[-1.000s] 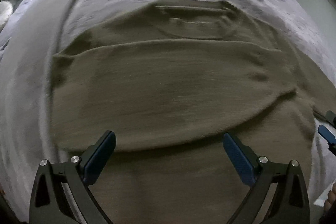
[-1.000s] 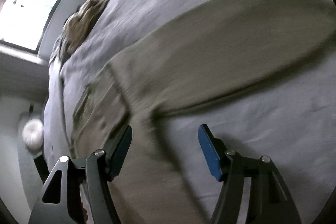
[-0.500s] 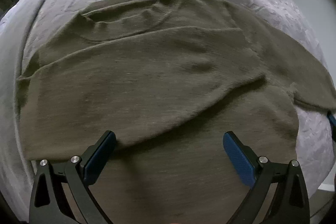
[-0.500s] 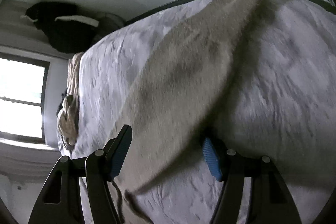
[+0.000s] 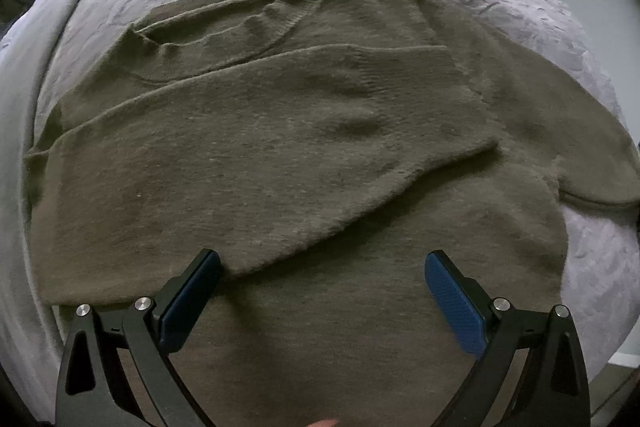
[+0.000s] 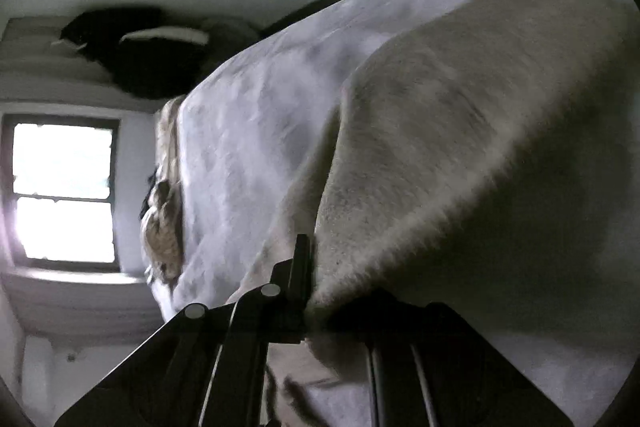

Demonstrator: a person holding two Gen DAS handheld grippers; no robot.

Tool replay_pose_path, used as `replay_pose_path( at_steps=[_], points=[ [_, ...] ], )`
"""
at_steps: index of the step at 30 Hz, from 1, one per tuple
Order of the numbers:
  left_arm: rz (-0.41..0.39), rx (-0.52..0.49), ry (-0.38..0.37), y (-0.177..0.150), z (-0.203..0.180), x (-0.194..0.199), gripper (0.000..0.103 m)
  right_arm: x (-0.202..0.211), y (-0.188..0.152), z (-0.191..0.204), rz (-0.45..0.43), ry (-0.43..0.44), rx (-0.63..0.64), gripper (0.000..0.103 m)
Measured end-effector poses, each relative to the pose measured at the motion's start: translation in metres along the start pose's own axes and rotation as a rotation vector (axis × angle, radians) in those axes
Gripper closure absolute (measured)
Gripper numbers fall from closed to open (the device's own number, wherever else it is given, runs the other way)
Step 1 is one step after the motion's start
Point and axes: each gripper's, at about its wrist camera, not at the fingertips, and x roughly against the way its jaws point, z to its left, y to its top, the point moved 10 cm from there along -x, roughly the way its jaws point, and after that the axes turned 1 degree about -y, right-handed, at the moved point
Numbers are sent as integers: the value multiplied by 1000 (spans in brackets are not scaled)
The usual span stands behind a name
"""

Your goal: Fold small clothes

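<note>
The right gripper (image 6: pixel 308 307) is clamped on a fold of the olive knit sweater (image 5: pixel 280 155), at its sleeve (image 6: pixel 440 155), which runs away from the jaws across the grey bedspread (image 6: pixel 248 155). The left gripper (image 5: pixel 320 291) hangs over the sweater's lower body with its blue pads (image 5: pixel 452 303) spread wide, nothing between them. The sweater lies flat in the middle of the bedspread, collar (image 5: pixel 304 3) toward the far edge, one sleeve folded across the chest. A bright window (image 6: pixel 64 187) shows past the bed's side.

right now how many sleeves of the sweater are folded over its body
1: the left sleeve lies across the sweater. The right sleeve still stretches out, its end shut in the right gripper.
</note>
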Motion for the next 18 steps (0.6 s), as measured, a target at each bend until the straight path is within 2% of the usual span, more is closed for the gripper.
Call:
replay_pose_path(
  at_steps=[6,9,13,16,18],
  points=[
    [7,12,40,-9,21,-3,1,-26,-30,81,89,101,196,95],
    [4,2,31,-13,23,-3,1,-43,-64,132,157,154,335,95],
    [-5,31,22,-19,37,3,1,-77,-142,191,288,195,554,95],
    [-12,57,29,-7,55,-3,1,-100,-211,212,372,167,756,95],
    [-22,77,31,-7,65,-2,1,-115,-252,213,434,139,833,95]
  ],
)
